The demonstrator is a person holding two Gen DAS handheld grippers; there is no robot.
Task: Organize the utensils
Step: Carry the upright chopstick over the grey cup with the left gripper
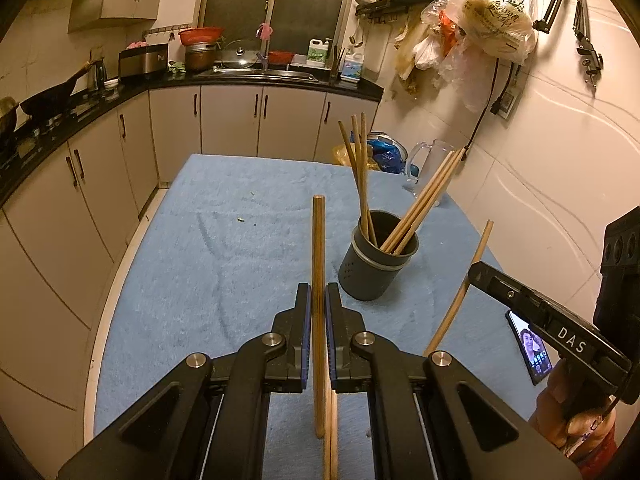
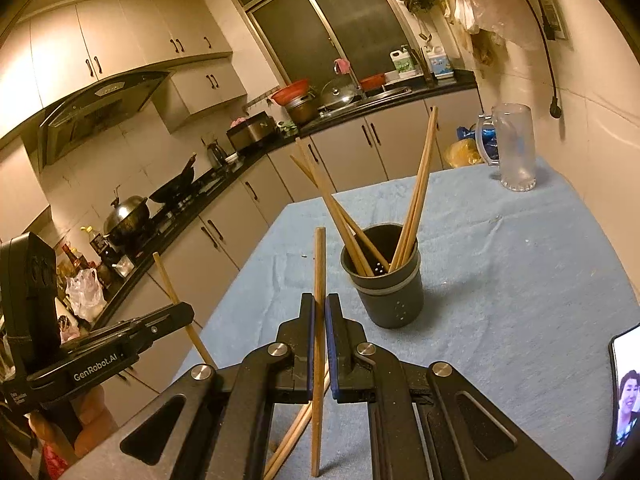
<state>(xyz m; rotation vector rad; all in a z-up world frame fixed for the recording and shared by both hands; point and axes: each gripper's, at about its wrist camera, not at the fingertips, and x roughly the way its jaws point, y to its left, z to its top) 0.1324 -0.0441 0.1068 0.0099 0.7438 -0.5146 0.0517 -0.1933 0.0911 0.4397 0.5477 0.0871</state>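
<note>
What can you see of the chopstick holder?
The holder is a dark grey round cup, plastic or matte metal by the look, with a paler band under its rim and small drain holes in the wall. It stands upright on the blue cloth, open at the top. Inside, wooden chopsticks lean in two bunches, one against the left rim, one against the right. Neither gripper touches it. A glass mug stands apart, behind it.

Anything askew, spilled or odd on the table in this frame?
Nothing spilled or damaged. The chopsticks in the dark holder splay into two leaning groups, not upright. A few small green crumbs dot the blue towel. A phone with a lit screen lies on the table's right edge.
</note>
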